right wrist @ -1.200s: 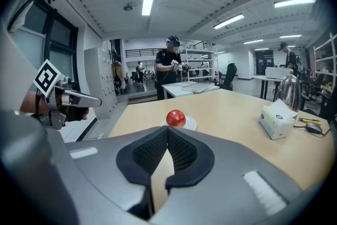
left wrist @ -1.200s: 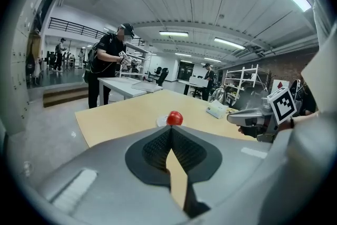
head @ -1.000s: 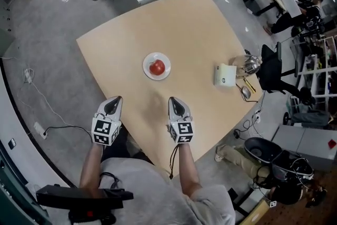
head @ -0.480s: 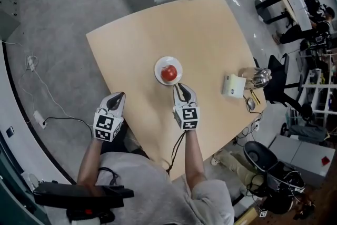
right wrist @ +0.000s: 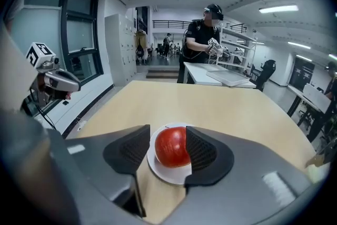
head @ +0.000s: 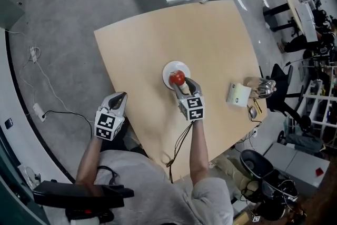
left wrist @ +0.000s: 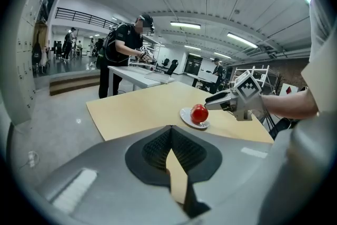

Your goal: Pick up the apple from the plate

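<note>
- Straddling the apple (right wrist: 171,147) with our right gripper (right wrist: 168,131): jaws have just been opening, apple between them, pads not clamped on it.
- Apple sits on the white plate (right wrist: 164,175), mid-table (head: 158,34).
- Left gripper (head: 120,98) clenched, empty, well apart at the table edge.
- Next, we reckon: squeeze in place, then lift.

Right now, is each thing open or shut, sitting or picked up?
Round red apple: sitting on the plate, not lifted.
Small white round plate: flat on the pale wooden table.
Right gripper: jaws apart, just been opening, apple between them.
Left gripper: jaws shut, empty.
</note>
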Demonstrator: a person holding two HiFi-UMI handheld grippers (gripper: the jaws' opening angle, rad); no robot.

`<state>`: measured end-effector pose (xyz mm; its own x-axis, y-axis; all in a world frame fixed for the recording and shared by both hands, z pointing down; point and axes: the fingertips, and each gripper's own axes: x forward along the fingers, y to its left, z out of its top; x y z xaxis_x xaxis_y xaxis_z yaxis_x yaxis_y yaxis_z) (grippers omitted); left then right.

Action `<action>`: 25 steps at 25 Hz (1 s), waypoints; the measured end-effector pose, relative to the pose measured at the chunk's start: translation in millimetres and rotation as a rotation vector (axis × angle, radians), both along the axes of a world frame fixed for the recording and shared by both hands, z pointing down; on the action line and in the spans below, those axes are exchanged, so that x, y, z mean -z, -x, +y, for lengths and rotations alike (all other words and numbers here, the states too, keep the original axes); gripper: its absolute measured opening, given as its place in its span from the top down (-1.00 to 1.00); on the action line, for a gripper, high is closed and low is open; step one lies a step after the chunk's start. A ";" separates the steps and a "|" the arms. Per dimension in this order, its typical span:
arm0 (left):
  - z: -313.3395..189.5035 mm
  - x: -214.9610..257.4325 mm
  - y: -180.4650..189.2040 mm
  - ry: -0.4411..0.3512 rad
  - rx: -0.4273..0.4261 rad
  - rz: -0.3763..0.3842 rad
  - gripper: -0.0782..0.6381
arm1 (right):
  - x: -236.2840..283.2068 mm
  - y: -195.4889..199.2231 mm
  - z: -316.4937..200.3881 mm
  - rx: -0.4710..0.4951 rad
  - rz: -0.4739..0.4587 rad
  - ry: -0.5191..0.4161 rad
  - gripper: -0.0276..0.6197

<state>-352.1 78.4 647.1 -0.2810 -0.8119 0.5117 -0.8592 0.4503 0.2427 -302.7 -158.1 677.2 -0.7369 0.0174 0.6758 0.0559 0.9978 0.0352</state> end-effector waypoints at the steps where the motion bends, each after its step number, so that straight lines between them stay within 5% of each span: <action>1: 1.8 -1.0 2.4 0.002 0.002 0.003 0.73 | -2.9 2.9 -0.1 0.009 0.016 -0.007 0.23; 13: 12.4 -8.8 28.0 0.015 0.024 0.020 0.73 | -43.1 16.0 -8.1 0.080 0.214 -0.086 -0.22; 25: 8.9 -11.7 35.1 0.016 0.035 0.017 0.73 | -59.6 18.0 -8.7 0.108 0.270 -0.092 -0.26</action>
